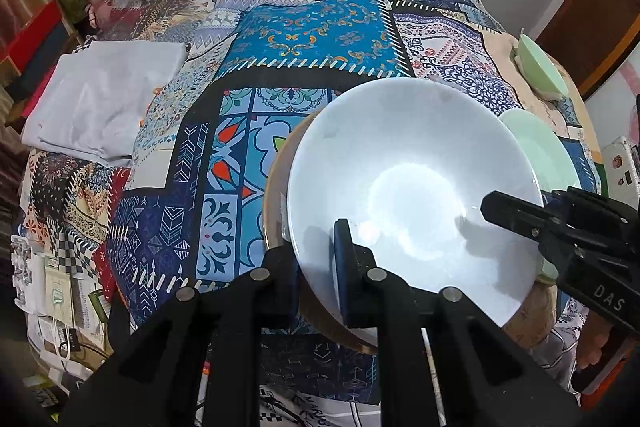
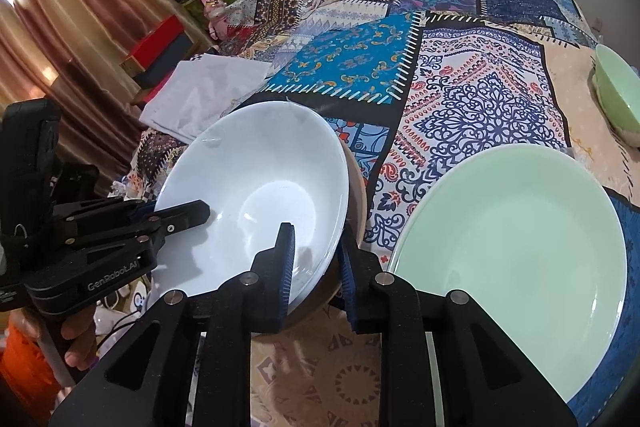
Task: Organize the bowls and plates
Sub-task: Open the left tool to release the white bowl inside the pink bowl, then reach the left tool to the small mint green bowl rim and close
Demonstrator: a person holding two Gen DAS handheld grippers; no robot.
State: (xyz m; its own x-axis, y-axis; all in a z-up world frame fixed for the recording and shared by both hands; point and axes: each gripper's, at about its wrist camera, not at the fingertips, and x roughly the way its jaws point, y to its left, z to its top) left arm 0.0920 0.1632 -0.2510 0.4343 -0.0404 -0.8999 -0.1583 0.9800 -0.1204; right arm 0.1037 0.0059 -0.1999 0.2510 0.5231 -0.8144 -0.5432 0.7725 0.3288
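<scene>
The pale blue ceramic bowl (image 1: 408, 187) sat tilted on a brown-rimmed dish (image 1: 276, 195), which it mostly hid. The left gripper (image 1: 316, 259) pinched the bowl's near rim; the right gripper (image 2: 316, 259) straddled its opposite rim, jaws slightly spread. Beside it lay a mint green plate (image 2: 516, 263), open patchwork cloth (image 1: 304, 43) beyond.

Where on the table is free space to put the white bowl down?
The widest bare cloth lies beyond the white bowl, between the folded grey cloth and the small green bowl. The near edge is crowded: white bowl, green plate and both grippers sit close together.
</scene>
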